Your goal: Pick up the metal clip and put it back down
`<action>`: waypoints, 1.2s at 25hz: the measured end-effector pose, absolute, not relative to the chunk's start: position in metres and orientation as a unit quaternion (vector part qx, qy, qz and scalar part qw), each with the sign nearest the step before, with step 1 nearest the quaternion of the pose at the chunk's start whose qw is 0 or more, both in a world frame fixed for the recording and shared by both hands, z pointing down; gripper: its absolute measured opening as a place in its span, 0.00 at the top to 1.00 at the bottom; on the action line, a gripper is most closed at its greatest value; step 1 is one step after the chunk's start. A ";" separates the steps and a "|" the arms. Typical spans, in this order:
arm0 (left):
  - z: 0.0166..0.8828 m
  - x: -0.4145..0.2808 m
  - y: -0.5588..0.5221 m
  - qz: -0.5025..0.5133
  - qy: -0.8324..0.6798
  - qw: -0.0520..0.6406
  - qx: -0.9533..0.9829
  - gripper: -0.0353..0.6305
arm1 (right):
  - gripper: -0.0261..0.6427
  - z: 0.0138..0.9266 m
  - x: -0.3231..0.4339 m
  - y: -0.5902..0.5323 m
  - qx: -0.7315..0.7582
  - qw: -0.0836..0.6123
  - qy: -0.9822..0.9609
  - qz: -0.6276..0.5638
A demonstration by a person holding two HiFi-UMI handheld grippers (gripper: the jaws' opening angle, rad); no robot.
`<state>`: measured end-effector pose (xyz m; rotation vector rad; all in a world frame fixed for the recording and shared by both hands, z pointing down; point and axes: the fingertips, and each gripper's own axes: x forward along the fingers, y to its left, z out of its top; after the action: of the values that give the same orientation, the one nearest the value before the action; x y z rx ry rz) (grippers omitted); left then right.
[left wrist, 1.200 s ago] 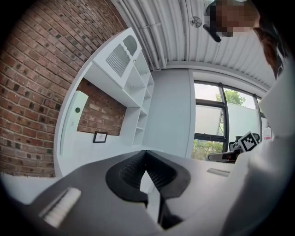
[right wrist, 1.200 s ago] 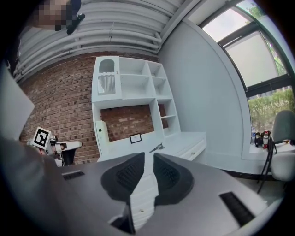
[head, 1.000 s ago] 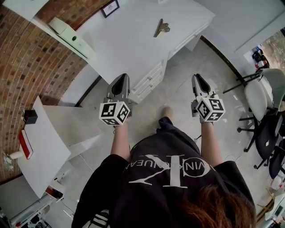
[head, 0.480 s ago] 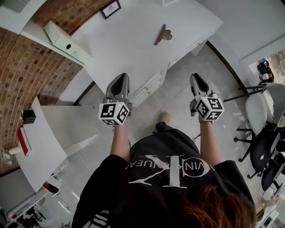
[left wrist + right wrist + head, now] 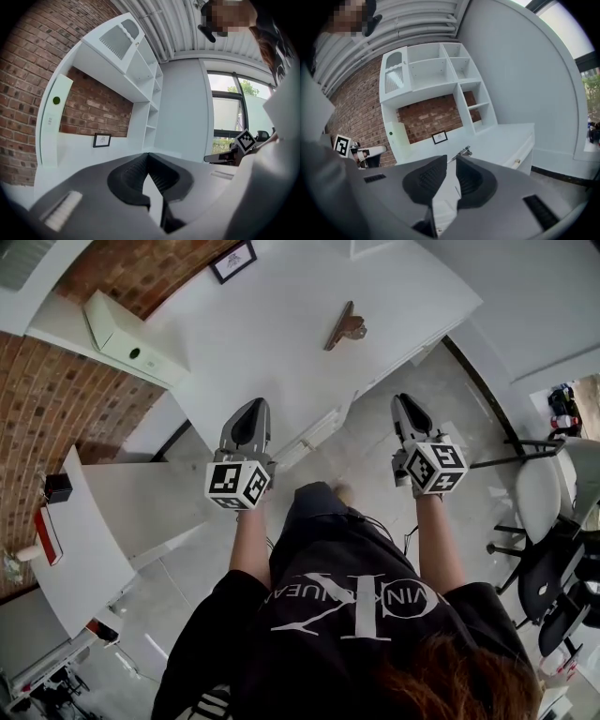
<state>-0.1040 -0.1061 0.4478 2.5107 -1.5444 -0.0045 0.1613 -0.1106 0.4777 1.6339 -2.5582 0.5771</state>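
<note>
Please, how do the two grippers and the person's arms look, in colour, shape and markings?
The left gripper and right gripper are grey tapered shells with black ribbed pads. Each carries a white cube printed with black square markers. The person wears a black short-sleeved T-shirt with white lettering.

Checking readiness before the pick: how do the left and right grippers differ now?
The left gripper has jaws shut tip to tip; the right gripper holds them slightly apart. The metal clip shows just past the right gripper's jaws, but not in the left gripper's view. Both are empty, short of the clip on the white desk.
</note>
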 end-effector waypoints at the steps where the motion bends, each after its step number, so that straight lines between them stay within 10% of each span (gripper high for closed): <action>1: 0.449 -0.104 -0.110 -0.001 -0.521 0.099 0.848 0.93 | 0.93 0.479 0.159 -0.115 0.528 0.024 -0.827 0.192; 30: 0.474 -0.065 -0.265 0.011 -0.451 0.129 0.883 0.93 | 0.93 0.516 0.134 -0.283 0.545 0.009 -0.777 0.314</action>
<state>-0.0651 -0.2646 0.4735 2.5671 -1.3104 0.0329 0.1336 -0.2832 0.5159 1.7036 -2.4283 0.9800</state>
